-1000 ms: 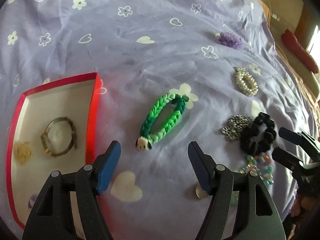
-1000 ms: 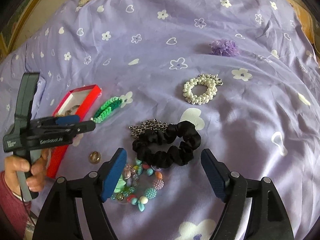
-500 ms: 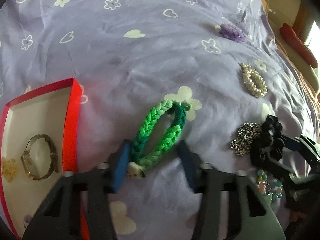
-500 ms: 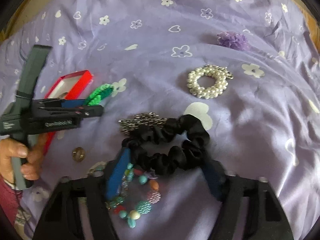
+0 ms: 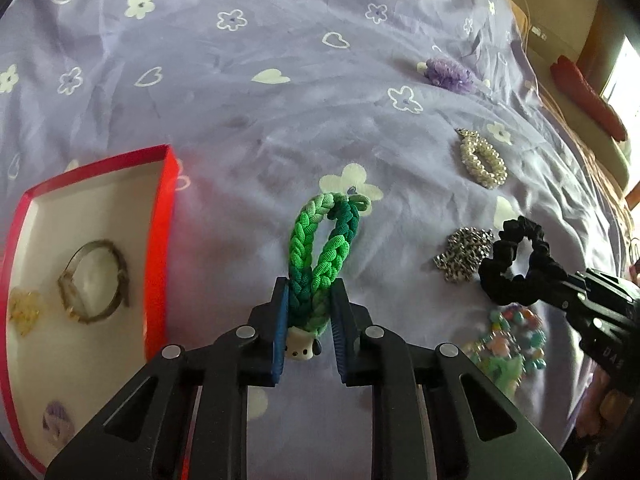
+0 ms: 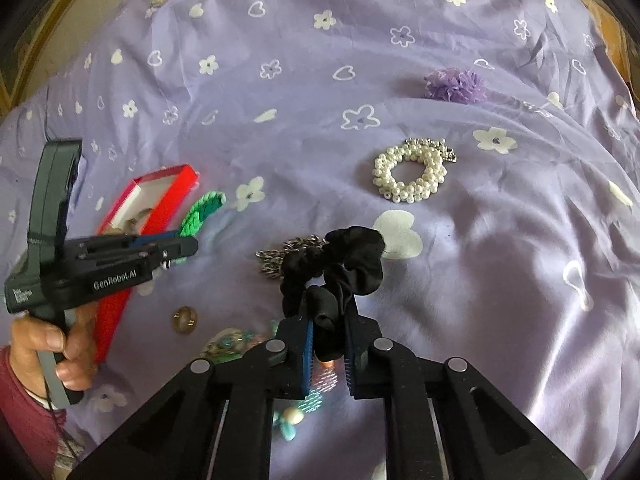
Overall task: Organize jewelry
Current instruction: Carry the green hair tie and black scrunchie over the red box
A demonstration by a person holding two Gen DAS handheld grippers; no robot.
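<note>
the left gripper (image 5: 308,334) jaws have just been closing and are pinching the soft, light green braided bracelet (image 5: 320,256) near its charm end, beside the red box (image 5: 158,240) on the bed; the right gripper (image 6: 328,354) is clamping the squashy black scrunchie (image 6: 340,264).

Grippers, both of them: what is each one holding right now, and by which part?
The left gripper clamps the green braided bracelet at its charm end. The right gripper pinches the black scrunchie by its near edge.

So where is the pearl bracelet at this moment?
In the right wrist view the pearl bracelet lies on the purple bedsheet, right of centre, below the purple flower and beyond the black scrunchie.
</note>
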